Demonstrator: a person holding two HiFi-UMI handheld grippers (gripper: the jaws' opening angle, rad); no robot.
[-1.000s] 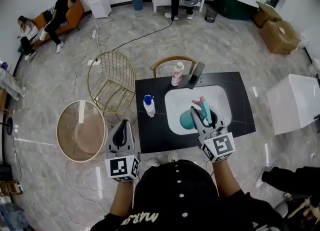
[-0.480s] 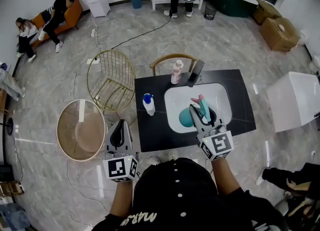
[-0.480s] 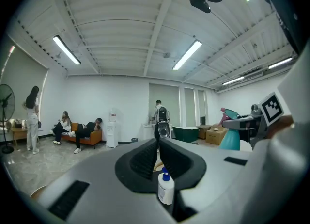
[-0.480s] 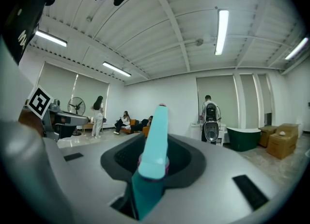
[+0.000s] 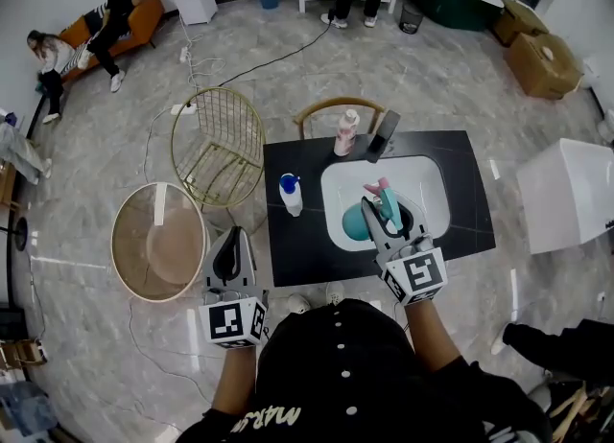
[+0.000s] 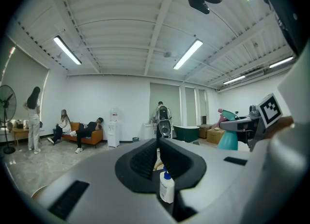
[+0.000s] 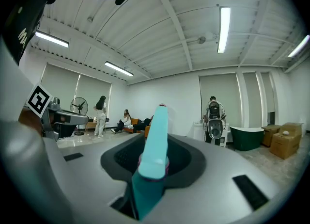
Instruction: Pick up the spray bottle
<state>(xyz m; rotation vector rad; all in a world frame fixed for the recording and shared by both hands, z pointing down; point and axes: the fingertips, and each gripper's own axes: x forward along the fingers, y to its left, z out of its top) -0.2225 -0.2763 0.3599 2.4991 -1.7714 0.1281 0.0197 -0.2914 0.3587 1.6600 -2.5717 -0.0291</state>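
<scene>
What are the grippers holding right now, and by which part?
The right gripper grips the teal spray bottle by its neck, below the head; the left gripper holds nothing.

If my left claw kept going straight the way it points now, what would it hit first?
Most likely the white blue-capped bottle on the black table, which sits right in line with the left claw, a little low; depth is hard to judge.
</scene>
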